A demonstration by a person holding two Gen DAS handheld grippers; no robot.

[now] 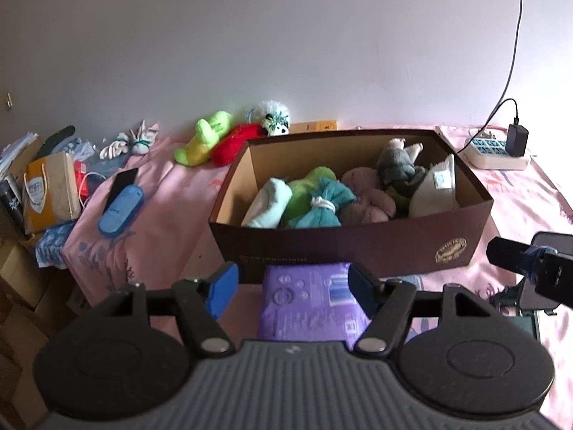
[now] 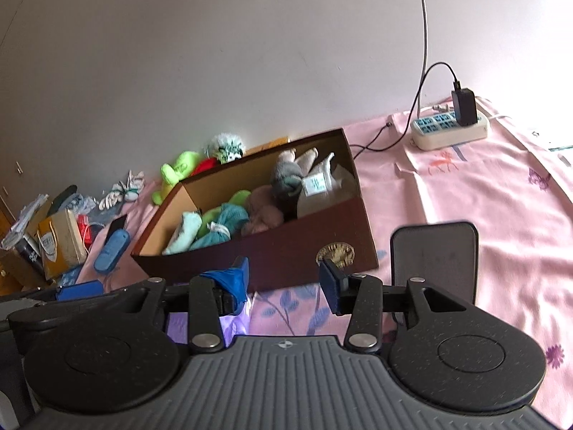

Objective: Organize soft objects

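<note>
Soft objects: most sit packed in the brown cardboard box (image 1: 358,251) on the pink bedsheet (image 2: 501,197); a purple soft pack (image 1: 308,301) lies just before its near wall. Left gripper (image 1: 292,286): jaws apart, straddling the pack, right pad at its edge, no squeeze evident. Right gripper (image 2: 283,283): jaws apart, empty. Handling advice: centre, close gently, lift clear over the wall, lower into the free left end.

Home bedroom: pink floral bedsheet (image 2: 501,197), plush toys (image 1: 204,141).

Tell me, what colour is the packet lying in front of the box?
Purple, with pale printed markings: the packet shows best in the left wrist view.
</note>
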